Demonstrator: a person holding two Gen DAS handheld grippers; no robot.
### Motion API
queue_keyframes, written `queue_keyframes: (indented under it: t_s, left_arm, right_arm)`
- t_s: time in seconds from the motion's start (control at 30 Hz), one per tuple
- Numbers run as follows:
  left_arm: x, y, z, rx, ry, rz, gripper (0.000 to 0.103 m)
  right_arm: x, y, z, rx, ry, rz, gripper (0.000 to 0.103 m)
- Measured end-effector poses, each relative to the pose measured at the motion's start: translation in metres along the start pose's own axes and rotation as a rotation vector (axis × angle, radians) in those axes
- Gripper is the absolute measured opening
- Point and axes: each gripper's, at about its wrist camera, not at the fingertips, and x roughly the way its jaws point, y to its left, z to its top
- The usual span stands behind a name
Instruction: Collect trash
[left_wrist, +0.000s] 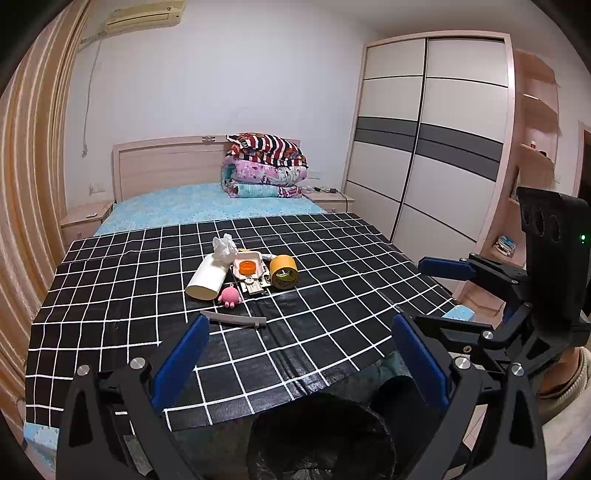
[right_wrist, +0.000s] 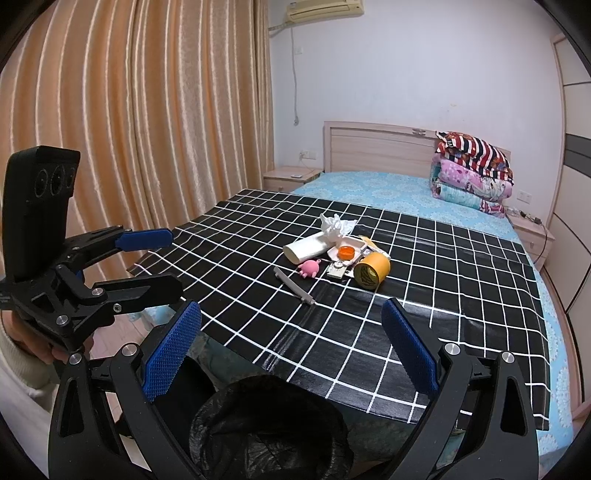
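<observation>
Trash (left_wrist: 243, 273) lies heaped mid-way across the black checked cloth (left_wrist: 332, 295) on the bed (left_wrist: 166, 206): crumpled tissue (left_wrist: 224, 246), white roll (left_wrist: 207, 278), orange-lidded tray (left_wrist: 248, 268), yellow tape roll (left_wrist: 283, 274). It sits well ahead of both pairs of fingers. Left gripper (left_wrist: 301, 354) and right gripper (right_wrist: 291, 343) hover spread wide, holding nothing, above a black-lined bin (right_wrist: 269, 432) at the bed's near edge.

- Crumpled white tissue (left_wrist: 224, 244) lies on the checked cloth, touching a white roll (left_wrist: 206, 277) lying on its side.
- Black-lined bin (left_wrist: 321, 439) stands open below the bed edge.
</observation>
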Motion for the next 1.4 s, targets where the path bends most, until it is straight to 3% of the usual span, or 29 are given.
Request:
queue_keyframes:
  t_s: [0.87, 1.13, 1.4]
  left_arm:
    - [0.011, 0.002, -0.002, -0.003, 0.031, -0.002, 0.095]
    - [0.035, 0.01, -0.006, 0.006, 0.073, -0.007, 0.095]
    - [0.073, 0.034, -0.008, -0.006, 0.127, 0.045, 0.095]
  right_arm:
    - [0.006, -0.006, -0.001, 0.009, 0.007, -0.007, 0.099]
    - [0.024, -0.019, -0.002, 0.029, 0.022, -0.002, 0.099]
    - [0.053, -0.041, 0.004, 0.024, 0.055, -0.036, 0.099]
